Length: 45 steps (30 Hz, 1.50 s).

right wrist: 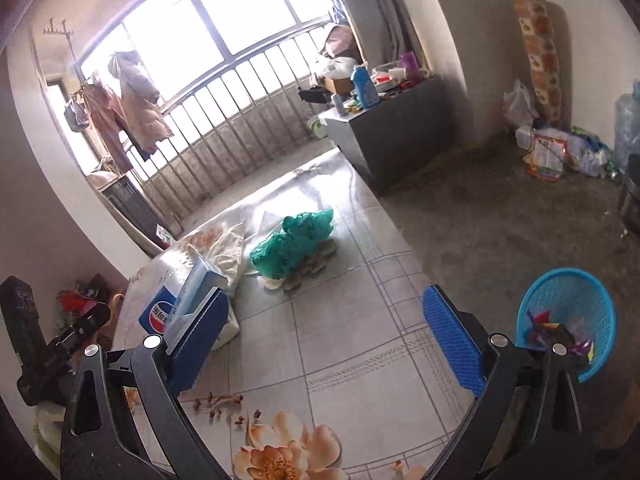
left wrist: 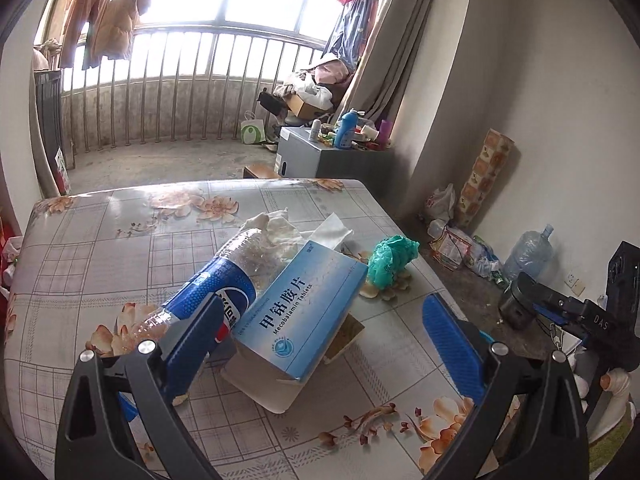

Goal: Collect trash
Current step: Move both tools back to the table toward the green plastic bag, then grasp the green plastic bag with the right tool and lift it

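On the flowered table (left wrist: pixel 100 248) lie an empty Pepsi bottle (left wrist: pixel 208 292), a blue medicine box (left wrist: pixel 300 312) leaning on it, crumpled white tissue (left wrist: pixel 280 228) and a green plastic bag (left wrist: pixel 390 258). My left gripper (left wrist: pixel 320 344) is open, its fingers either side of the box and bottle. My right gripper (right wrist: pixel 320 344) is open and empty over the table, with the box (right wrist: pixel 200 284), the bottle (right wrist: pixel 160 314) and the green bag (right wrist: pixel 294 242) ahead of it. A blue trash basket (right wrist: pixel 568 312) with wrappers stands on the floor to the right.
A grey cabinet (left wrist: pixel 312 156) with bottles stands beyond the table. Bags and a water jug (left wrist: pixel 528 252) lie along the right wall. The other gripper (left wrist: pixel 592 320) shows at the right edge. A railing (left wrist: pixel 168 92) closes the balcony.
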Tool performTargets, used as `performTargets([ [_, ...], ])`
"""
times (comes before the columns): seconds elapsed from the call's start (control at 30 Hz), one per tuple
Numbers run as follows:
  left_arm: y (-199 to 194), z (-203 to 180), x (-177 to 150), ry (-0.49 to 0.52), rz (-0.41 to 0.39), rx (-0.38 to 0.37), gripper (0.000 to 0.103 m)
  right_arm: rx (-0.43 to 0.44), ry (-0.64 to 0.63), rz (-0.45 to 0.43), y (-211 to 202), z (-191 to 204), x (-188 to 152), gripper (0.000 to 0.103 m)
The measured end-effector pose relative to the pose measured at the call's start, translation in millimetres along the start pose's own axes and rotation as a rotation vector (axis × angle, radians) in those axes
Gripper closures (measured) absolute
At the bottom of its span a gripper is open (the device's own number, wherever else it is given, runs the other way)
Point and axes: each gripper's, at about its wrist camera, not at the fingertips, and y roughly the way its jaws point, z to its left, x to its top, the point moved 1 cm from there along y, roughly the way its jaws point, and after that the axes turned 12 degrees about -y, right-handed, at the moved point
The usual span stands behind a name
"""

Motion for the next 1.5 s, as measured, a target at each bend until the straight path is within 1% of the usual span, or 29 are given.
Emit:
performTargets([
  [0.1,21.0,0.8,5.5,0.01,0.033,-0.026,0.006,0.057,0.023,0.04,13.1,4.3,3.2,0.01],
  [0.2,47.2,5.6,7.8,0.022,0.075,-0.008,0.006,0.104,0.058,0.088,25.6,6.0,8.0,0.011],
  [0.3,69.2,11.8,8.7,0.0,0.121,-0.009,0.006,0.126,0.058,0.114,33.0,11.6,11.7,0.011],
  [0.4,84.8,12.9,7.3,0.002,0.163,-0.007,0.006,0.127,0.046,0.139,38.7,15.9,12.2,0.011],
  [0.53,98.5,9.7,8.4,0.01,0.174,0.037,0.006,0.14,0.056,0.154,46.4,15.7,14.0,0.011],
  [0.63,111.5,7.1,6.7,0.007,0.21,0.073,0.006,0.156,0.069,0.163,52.1,14.6,15.5,0.011],
  [0.67,114.3,6.0,5.5,0.007,0.219,0.083,0.006,0.16,0.074,0.167,54.2,14.2,16.3,0.011],
  [0.77,115.3,1.4,3.8,0.003,0.226,0.076,0.006,0.173,0.076,0.17,57.3,13.3,19.2,0.011],
  [0.87,110.5,-3.3,1.5,0.008,0.232,0.049,0.006,0.184,0.097,0.172,62.0,9.1,25.4,0.011],
  [0.97,105.7,-6.9,-1.8,0.011,0.245,0.007,0.006,0.175,0.132,0.182,71.0,3.9,35.4,0.011],
  [1.07,101.0,-8.0,-5.3,0.003,0.262,-0.032,0.006,0.171,0.186,0.211,88.9,-3.0,44.1,0.011],
  [1.23,94.3,-9.9,-13.4,-0.003,0.282,-0.088,0.006,0.204,0.378,0.294,127.9,-25.2,42.2,0.011],
  [1.3,90.8,-11.1,-15.6,0.007,0.284,-0.104,0.006,0.222,0.441,0.309,139.7,-32.1,40.8,0.012],
  [1.4,91.6,-11.7,-17.2,0.019,0.297,-0.096,0.006,0.277,0.526,0.313,152.8,-39.7,40.1,0.014],
  [1.43,93.4,-12.5,-18.1,0.025,0.307,-0.087,0.006,0.29,0.551,0.319,158.0,-41.3,38.8,0.017],
  [1.47,94.1,-13.2,-19.6,0.03,0.312,-0.081,0.006,0.304,0.574,0.32,161.5,-41.9,37.9,0.021],
  [1.5,94.3,-14.2,-19.3,0.036,0.308,-0.075,0.006,0.322,0.587,0.32,163.4,-41.2,38.7,0.022],
])
